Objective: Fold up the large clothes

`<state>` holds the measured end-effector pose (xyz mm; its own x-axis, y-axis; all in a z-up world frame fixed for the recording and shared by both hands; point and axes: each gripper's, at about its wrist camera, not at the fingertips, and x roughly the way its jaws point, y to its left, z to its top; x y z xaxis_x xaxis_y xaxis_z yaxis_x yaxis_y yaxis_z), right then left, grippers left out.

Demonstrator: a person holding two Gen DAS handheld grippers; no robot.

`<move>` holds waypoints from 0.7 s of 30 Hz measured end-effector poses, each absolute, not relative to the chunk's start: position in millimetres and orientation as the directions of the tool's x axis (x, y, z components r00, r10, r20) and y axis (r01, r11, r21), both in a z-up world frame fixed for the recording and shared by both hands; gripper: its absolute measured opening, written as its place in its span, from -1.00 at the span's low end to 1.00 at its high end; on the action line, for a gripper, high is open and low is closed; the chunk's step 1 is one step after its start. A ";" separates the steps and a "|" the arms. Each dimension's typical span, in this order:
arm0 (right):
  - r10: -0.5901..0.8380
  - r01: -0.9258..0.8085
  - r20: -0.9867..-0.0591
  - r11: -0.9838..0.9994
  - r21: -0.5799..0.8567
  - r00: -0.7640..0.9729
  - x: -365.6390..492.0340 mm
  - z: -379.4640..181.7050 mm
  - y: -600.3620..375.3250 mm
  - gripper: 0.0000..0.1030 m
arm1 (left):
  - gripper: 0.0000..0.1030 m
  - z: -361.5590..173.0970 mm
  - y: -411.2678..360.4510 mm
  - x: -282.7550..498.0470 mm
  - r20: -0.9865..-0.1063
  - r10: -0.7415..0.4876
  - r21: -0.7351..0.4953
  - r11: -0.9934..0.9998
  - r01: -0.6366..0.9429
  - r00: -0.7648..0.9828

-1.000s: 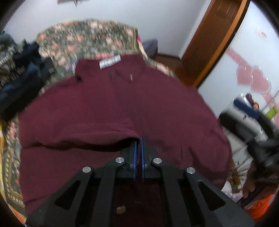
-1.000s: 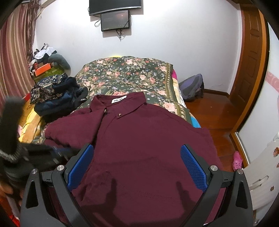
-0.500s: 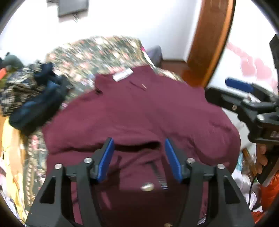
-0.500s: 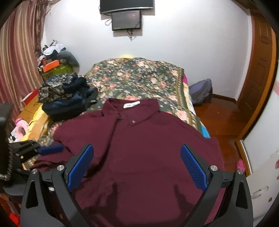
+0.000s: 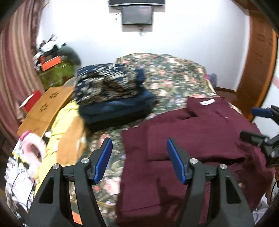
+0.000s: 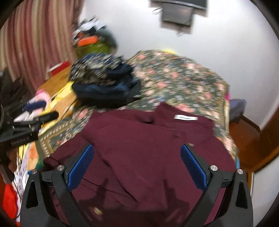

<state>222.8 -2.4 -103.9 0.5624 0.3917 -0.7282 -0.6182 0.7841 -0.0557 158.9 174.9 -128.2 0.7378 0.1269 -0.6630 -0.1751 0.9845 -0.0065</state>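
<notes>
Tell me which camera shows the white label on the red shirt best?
The right wrist view: the white label lies near the middle, inside the collar of the maroon shirt, unobstructed. The left wrist view shows it smaller, blurrier and far off to the right.

Both wrist cameras look forward and downward along their own tongs from close above the bed (image 5: 174, 73). The left view sits over its left edge, the right over the maroon shirt (image 6: 139, 148). Both share shirt, folded pile (image 5: 113, 94) and wall screen (image 6: 177, 13).

Each black hand-held gripper (image 5: 138, 157) has blue ribbed pads and silver screws.
</notes>
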 end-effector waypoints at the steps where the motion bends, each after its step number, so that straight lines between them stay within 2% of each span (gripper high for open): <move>1: 0.392 -0.637 -0.743 0.769 -0.059 0.542 223.8 -108.7 6.8 0.92 | 0.24 -130.7 180.9 157.0 -0.667 0.132 -0.011 0.982 -0.188 0.733; 8: 0.350 -0.745 -0.851 0.663 -0.070 0.392 239.4 -151.0 67.7 0.86 | 0.24 -151.1 209.5 145.9 -0.708 0.147 -0.047 0.966 -0.254 0.691; 9: 0.328 -0.752 -0.869 0.655 -0.074 0.371 243.3 -159.4 75.6 0.83 | 0.24 -153.3 211.0 145.1 -0.712 0.145 -0.050 0.966 -0.256 0.687; 11: 0.284 -0.764 -0.902 0.641 -0.072 0.324 250.1 -174.5 86.8 0.63 | 0.24 -156.0 211.5 144.2 -0.714 0.144 -0.048 0.966 -0.254 0.685; 15: 0.222 -0.773 -0.943 0.632 -0.054 0.247 260.3 -196.2 96.4 0.52 | 0.24 -155.9 209.1 142.0 -0.715 0.136 -0.051 0.968 -0.245 0.686; 19: 0.209 -0.770 -0.948 0.636 -0.057 0.242 262.9 -200.1 96.8 -0.09 | 0.24 -155.7 205.6 143.3 -0.715 0.134 -0.051 0.969 -0.243 0.686; 21: 0.240 -0.758 -0.941 0.652 -0.024 0.237 265.8 -195.4 90.1 -0.29 | 0.24 -154.5 203.4 144.0 -0.714 0.131 -0.054 0.969 -0.240 0.688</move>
